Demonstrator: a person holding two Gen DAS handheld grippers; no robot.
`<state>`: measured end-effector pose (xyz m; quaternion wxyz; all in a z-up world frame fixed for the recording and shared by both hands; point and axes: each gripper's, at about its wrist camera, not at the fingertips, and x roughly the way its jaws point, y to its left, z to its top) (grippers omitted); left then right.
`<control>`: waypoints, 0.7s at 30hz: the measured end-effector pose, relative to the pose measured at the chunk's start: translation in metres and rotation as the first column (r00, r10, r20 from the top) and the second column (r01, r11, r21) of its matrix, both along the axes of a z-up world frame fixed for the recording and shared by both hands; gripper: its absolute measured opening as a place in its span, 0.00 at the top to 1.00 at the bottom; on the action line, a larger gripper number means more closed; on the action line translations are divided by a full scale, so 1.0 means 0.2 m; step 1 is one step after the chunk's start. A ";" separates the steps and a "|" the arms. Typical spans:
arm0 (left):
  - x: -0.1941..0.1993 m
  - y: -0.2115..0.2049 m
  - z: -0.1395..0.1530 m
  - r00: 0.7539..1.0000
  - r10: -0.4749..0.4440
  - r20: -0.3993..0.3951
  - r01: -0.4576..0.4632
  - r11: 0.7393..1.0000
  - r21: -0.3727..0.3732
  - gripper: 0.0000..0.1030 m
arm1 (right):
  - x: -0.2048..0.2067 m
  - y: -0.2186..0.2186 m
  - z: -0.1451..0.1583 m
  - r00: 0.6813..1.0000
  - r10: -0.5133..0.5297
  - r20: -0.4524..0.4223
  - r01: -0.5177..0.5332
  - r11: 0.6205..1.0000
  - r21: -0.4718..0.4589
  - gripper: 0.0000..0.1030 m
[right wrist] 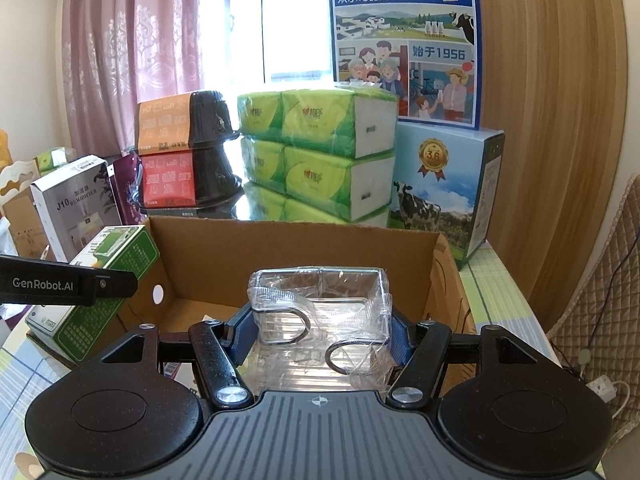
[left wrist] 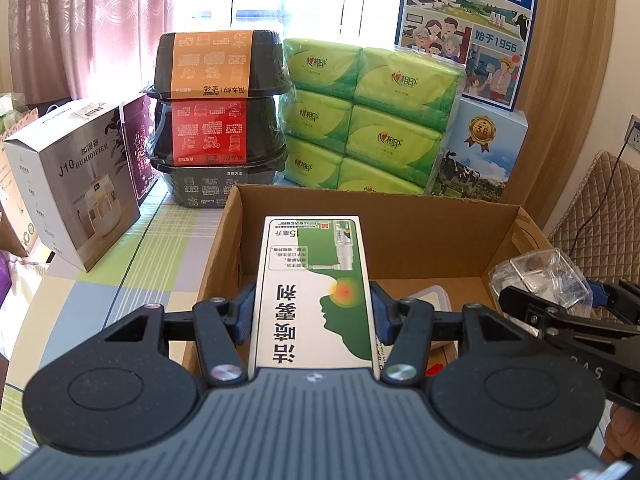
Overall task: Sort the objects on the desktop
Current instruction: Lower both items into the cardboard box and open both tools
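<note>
Cardboard box (right wrist: 304,256) was the biggest thing in play, sitting open-topped on the desk (left wrist: 120,264) in front of a wall of stacked stuff: the green tissue packs (left wrist: 360,120), the black noodle bowls (left wrist: 218,108), the milk cartons (right wrist: 404,40) and the humidifier box (left wrist: 76,184) off to the left; both items to be sorted were hanging over that box's opening. Left hand-held gripper (left wrist: 314,308) was clamped on the green-and-white spray box (left wrist: 316,288), pads squeezing its long sides, held above the box's left half near the left wall; right hand-held gripper (right wrist: 320,332) was pinched around the clear wrapped container (right wrist: 320,312), a crinkly plastic thing with two metal rings showing through, over the right half. A white lidded thing (left wrist: 434,296) seemed to already be on the box floor, mostly hidden; couldn't tell what it was. My take on doing this step well: lower each one until it's close to the floor before letting go, keep the two grippers apart so they don't bump, set the spray box flat along the left wall, and go gentle with the clear one since that wrap looks slippery and the shell could crack.
</note>
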<state>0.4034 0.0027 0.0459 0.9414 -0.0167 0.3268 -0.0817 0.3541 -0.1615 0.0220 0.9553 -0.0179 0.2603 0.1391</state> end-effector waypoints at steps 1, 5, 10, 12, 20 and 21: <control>0.00 0.00 -0.01 1.000 0.000 -0.003 0.000 1.000 -0.002 0.51 | 0.00 0.00 0.00 1.000 -0.002 0.001 0.002 1.000 0.000 0.40; 0.01 0.00 -0.03 1.000 -0.004 -0.009 0.004 1.000 -0.015 0.45 | 0.02 0.01 -0.01 1.000 -0.007 0.005 0.007 1.000 0.004 0.40; 0.00 0.00 -0.04 1.000 -0.007 -0.008 0.007 1.000 -0.004 0.43 | 0.02 0.01 -0.02 1.000 -0.014 0.005 0.014 1.000 0.010 0.40; 0.00 0.01 -0.04 1.000 -0.008 -0.010 0.008 1.000 -0.004 0.43 | 0.03 0.01 -0.01 1.000 -0.017 0.015 0.017 1.000 0.018 0.40; -0.02 0.01 -0.05 1.000 -0.006 -0.011 0.006 1.000 0.000 0.39 | 0.02 -0.06 0.01 0.996 -0.064 0.069 0.058 0.995 0.086 0.08; -0.03 0.02 -0.05 1.000 -0.006 -0.010 0.006 1.000 0.000 0.38 | 0.02 -0.07 0.02 0.995 -0.072 0.068 0.066 0.993 0.093 0.08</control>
